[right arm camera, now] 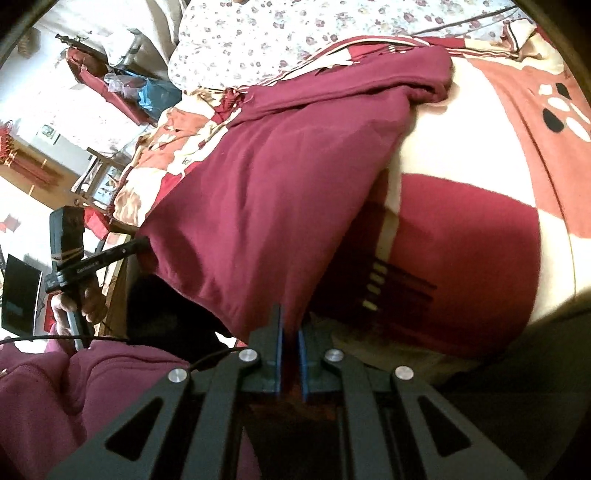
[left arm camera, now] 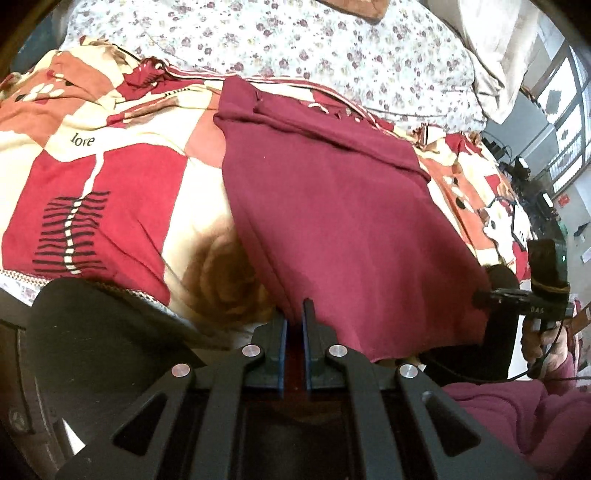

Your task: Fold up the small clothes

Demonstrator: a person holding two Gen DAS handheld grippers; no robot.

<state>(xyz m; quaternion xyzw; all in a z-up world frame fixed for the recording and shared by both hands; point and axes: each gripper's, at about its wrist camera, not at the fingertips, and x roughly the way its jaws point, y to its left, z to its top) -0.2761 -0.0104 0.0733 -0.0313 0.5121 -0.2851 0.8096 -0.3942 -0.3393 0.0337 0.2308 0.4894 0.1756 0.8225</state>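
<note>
A maroon garment [left arm camera: 332, 206] lies spread on a red and cream patterned blanket [left arm camera: 110, 173], its far part folded over. My left gripper [left arm camera: 294, 312] is shut on its near hem, which is lifted off the blanket. In the left wrist view my right gripper [left arm camera: 480, 295] pinches the same hem at the right corner. The right wrist view shows the maroon garment [right arm camera: 266, 206] rising from the blanket [right arm camera: 480, 240] to my right gripper [right arm camera: 289, 321], shut on the hem. There the left gripper [right arm camera: 146, 242] holds the left corner, with a hand [right arm camera: 74, 302] on its grip.
A white floral quilt [left arm camera: 332, 48] covers the bed beyond the blanket, also seen as the floral quilt [right arm camera: 277, 33]. A maroon sleeve [right arm camera: 74, 387] sits close below the grippers. Room clutter and furniture [right arm camera: 44, 166] lie past the bed's edge.
</note>
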